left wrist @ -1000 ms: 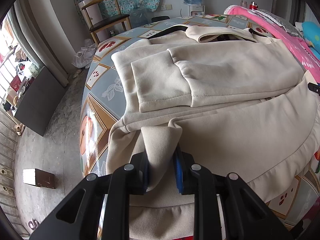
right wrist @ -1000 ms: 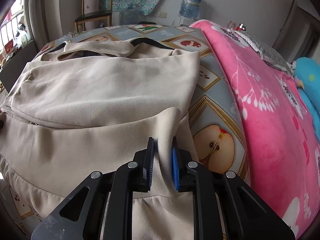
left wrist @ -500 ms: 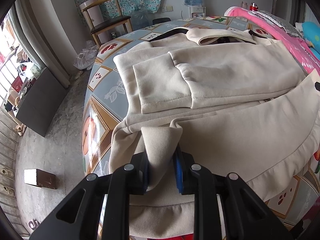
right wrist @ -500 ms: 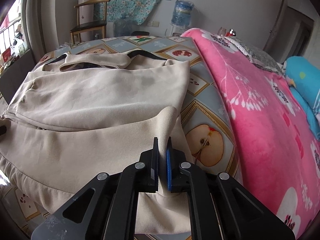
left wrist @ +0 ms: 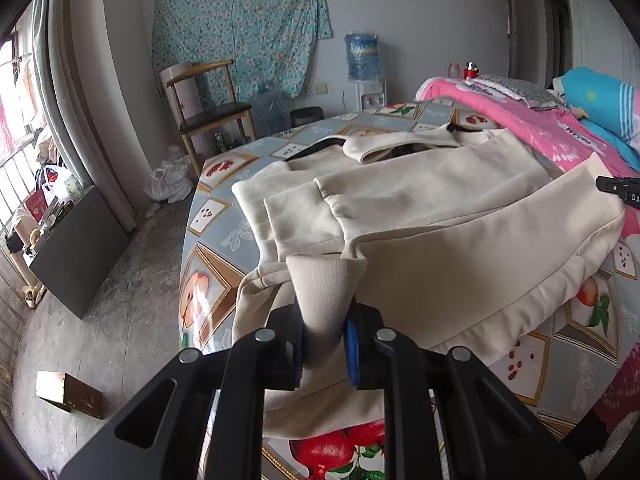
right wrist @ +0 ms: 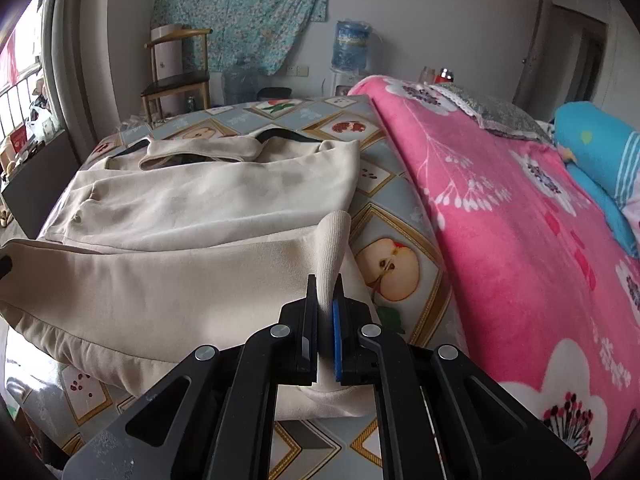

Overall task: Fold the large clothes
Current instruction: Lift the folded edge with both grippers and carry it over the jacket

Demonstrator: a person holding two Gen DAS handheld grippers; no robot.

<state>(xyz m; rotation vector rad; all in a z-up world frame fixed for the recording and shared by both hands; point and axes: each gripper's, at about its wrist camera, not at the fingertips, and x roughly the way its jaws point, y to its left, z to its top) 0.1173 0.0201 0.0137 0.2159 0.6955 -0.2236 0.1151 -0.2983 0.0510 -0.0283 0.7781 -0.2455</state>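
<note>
Left gripper [left wrist: 325, 346]: nearest the left wrist lens; jaws clenched on a bunched ribbed corner of the hem, the cloth rising between them in a cone.
Right gripper [right wrist: 325, 328]: nearest the right wrist lens; jaws clamped tight on the opposite ribbed hem corner, which stands up as a narrow strip.
Cream sweatshirt [left wrist: 432, 216]: spread over the table; its lower edge is lifted at both corners and doubled toward the collar, forming a raised fold across the body [right wrist: 168, 280].
Sleeve [left wrist: 304, 216]: folded across the chest on the left side, cuff pointing toward the lens.
Collar [right wrist: 200, 152]: at the far end of the garment, with a dark hanger partly showing beneath it.
Table [left wrist: 216, 216]: covered with a fruit-print cloth, bare on both sides of the garment.
Pink blanket [right wrist: 520, 220]: just beside the table on the right, floral pattern.
Wooden chair [left wrist: 208, 104]: beyond the table, by the far wall.
Water dispenser [right wrist: 352, 56]: against the far wall, blue bottle on top.
Floral sheet [left wrist: 240, 24]: hung on the far wall.
</note>
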